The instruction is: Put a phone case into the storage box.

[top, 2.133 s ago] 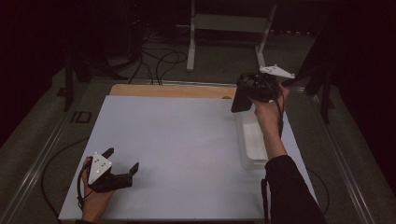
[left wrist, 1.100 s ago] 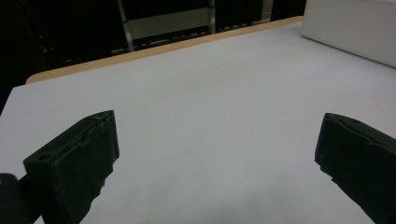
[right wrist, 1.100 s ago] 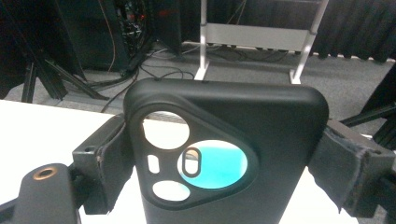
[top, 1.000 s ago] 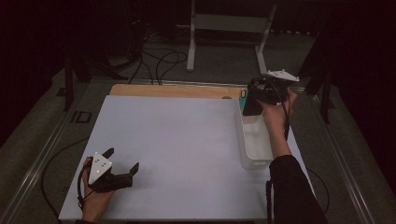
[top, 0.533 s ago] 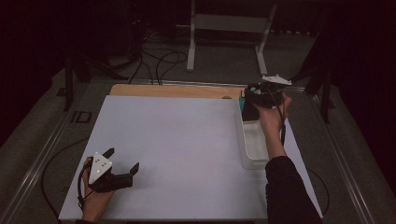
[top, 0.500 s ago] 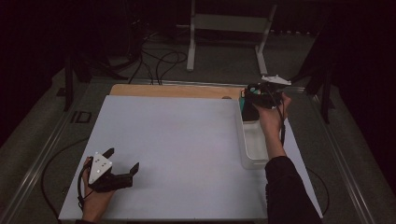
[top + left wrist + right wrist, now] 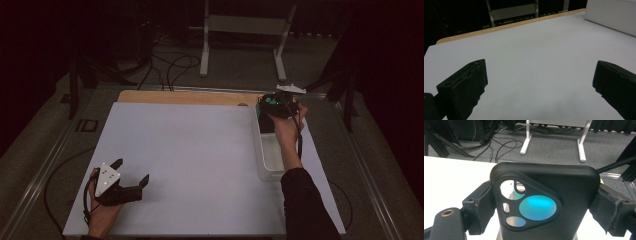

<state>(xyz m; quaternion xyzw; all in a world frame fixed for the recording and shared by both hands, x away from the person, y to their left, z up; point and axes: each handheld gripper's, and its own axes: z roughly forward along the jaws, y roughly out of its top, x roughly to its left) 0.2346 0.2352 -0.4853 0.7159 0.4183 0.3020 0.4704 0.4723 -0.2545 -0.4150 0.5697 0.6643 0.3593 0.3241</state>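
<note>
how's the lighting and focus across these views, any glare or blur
High view: dim, dark surroundings, soft detail. Left gripper view: evenly lit white table sheet, near black jaws slightly soft. Right gripper view: table overexposed to white, teal sheen in the black phone case's camera cutout, floor behind sharp.

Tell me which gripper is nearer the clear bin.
Right. The right gripper, shut on a black phone case, hangs over the clear bin's far end; the left gripper rests open across the table.

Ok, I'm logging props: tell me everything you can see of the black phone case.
The black phone case looks like matte, rubbery plastic with rounded corners and a rounded-triangle camera cutout holding several openings. It stands upright, clamped at both side edges by the right tongs, held over the far end of the white bin.
</note>
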